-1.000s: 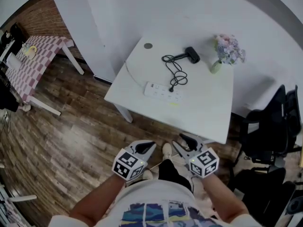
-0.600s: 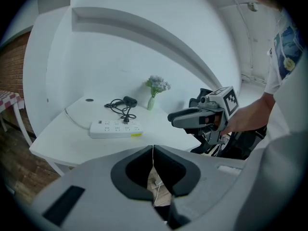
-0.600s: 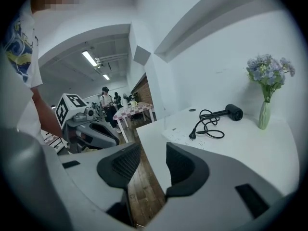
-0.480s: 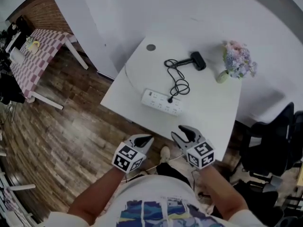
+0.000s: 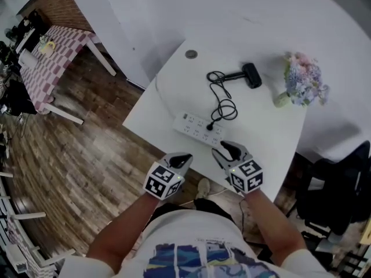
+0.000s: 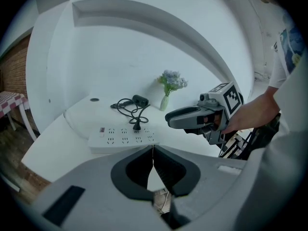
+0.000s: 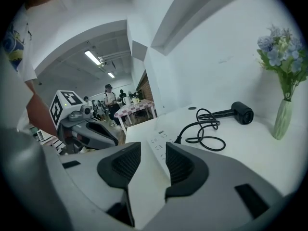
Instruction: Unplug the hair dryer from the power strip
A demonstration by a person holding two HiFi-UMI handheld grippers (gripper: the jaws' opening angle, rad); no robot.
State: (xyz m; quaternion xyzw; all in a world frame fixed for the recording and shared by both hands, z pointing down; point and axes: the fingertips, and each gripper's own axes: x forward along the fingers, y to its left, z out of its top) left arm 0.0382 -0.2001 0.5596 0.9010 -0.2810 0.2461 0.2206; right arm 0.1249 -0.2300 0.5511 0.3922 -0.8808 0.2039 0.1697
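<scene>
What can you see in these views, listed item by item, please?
Table: one, white, centre, against the wall.
Power strip: one, white, near side of the table.
Hair dryer: one, black, far side of the table.
Cord: one, black, looped, plugged into the strip.
Vase of flowers: one, blue and pink blooms, table's right edge.
Grommet: one, grey, table's far corner.
Checked table: one, pink and white, far left.
Chair: one, black, right of the table.
Floor: brown wood, left.
Left gripper: one, grey, shut, empty.
Right gripper: one, grey, open, empty, at the table's near edge.
</scene>
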